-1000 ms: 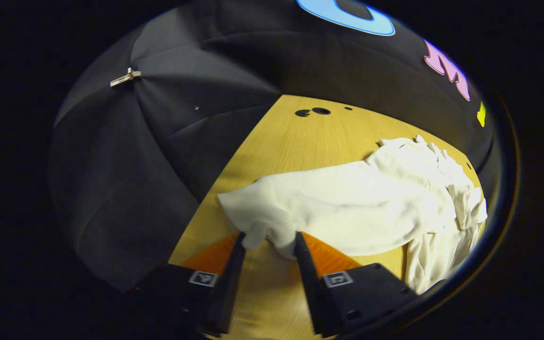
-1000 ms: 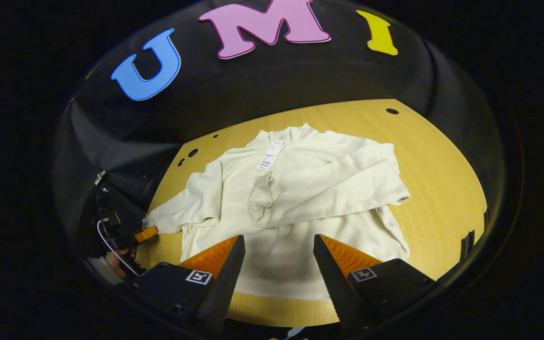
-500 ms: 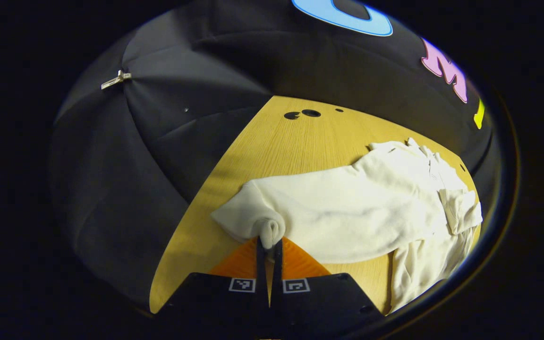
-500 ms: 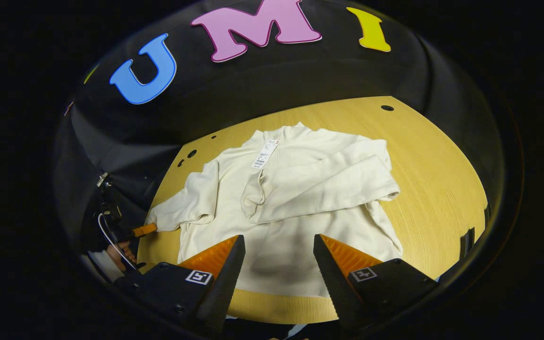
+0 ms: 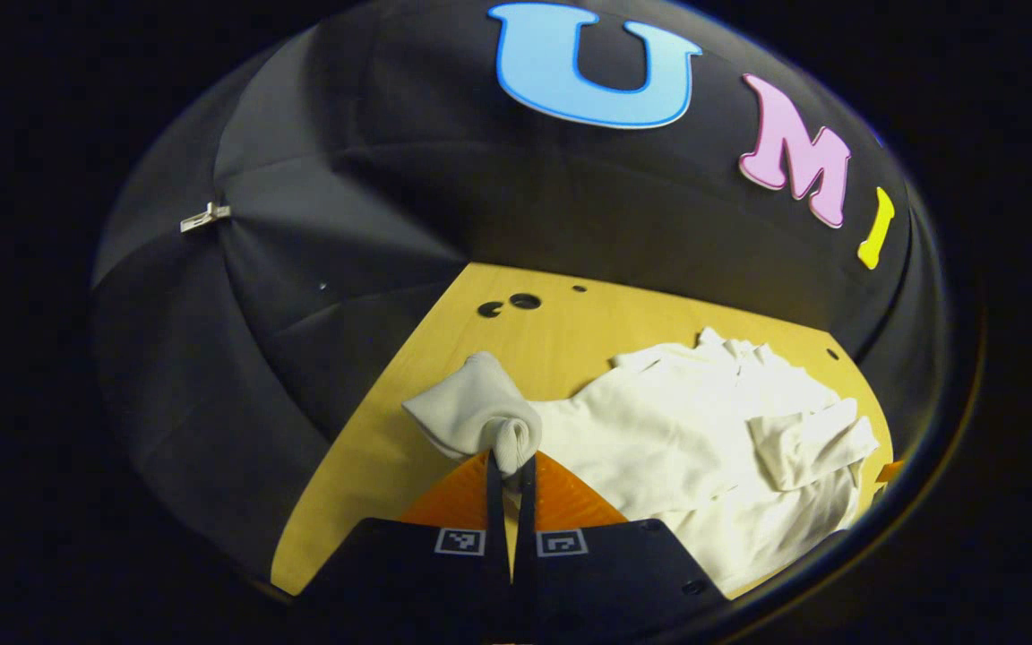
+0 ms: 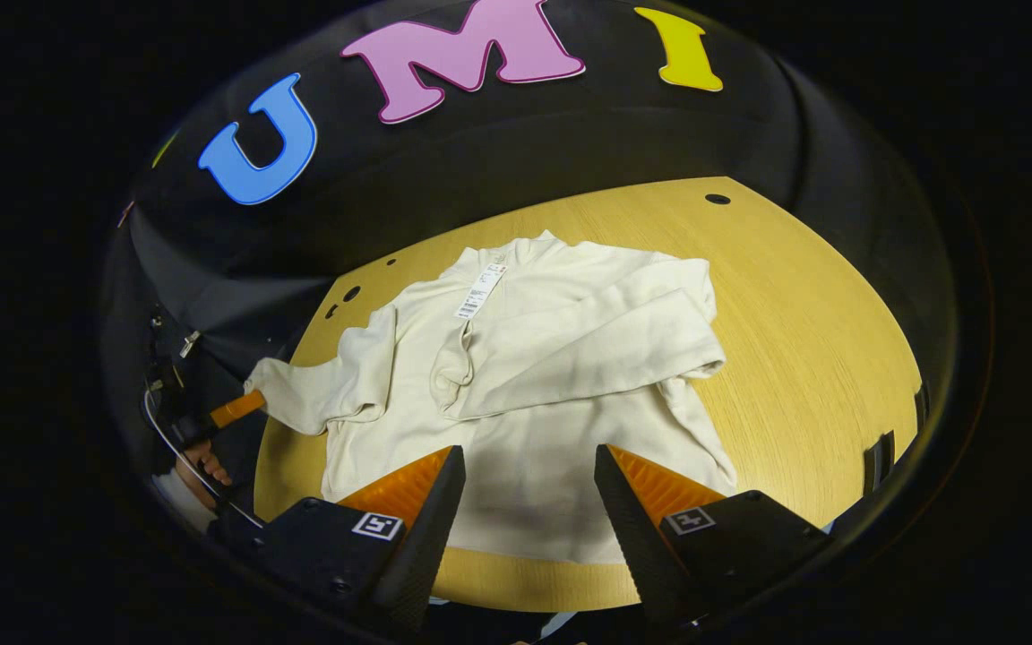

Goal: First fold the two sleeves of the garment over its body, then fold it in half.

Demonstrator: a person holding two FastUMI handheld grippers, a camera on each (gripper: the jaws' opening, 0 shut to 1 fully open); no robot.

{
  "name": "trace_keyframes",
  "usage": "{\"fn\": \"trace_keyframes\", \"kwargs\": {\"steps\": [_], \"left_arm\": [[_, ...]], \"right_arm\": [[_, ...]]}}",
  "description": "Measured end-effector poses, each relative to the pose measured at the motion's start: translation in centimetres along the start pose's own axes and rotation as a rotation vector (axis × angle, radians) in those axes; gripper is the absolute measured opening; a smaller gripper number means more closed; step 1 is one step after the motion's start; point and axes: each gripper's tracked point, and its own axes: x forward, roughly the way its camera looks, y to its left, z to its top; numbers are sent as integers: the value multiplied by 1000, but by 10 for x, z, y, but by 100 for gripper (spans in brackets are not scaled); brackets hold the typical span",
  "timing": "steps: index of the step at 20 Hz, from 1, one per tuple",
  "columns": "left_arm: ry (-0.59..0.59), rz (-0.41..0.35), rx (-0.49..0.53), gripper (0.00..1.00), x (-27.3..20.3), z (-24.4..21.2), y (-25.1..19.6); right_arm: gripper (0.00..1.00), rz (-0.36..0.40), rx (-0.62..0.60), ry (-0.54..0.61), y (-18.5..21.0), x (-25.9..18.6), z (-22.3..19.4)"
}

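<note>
My left claw (image 5: 510, 466) is closed tight on the cuff of one sleeve (image 5: 480, 417), both fingers pinching the bunched cloth and holding it up off the worktop (image 5: 373, 466). My right claw (image 6: 529, 488) is wide open and grips nothing, poised above the near hem of the sweater (image 6: 525, 385). Farther off, the sweater lies spread on the worktop with its other sleeve (image 6: 588, 354) folded across its body.
</note>
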Motion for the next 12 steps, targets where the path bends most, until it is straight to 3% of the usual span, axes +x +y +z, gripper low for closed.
{"fn": "trace_keyframes", "kwargs": {"steps": [3,4,5,12], "left_arm": [[-31,-47,3,6,-10,16,-46],[-40,-60,6,2,-12,19,-59],[-47,-75,9,6,-15,22,-74],[-55,-158,39,6,-18,23,-180]], "right_arm": [[90,-2,14,-2,-15,-1,2],[90,-3,18,-4,-19,-2,3],[90,-4,23,-7,-25,-2,5],[90,10,53,1,-61,-4,9]]}}
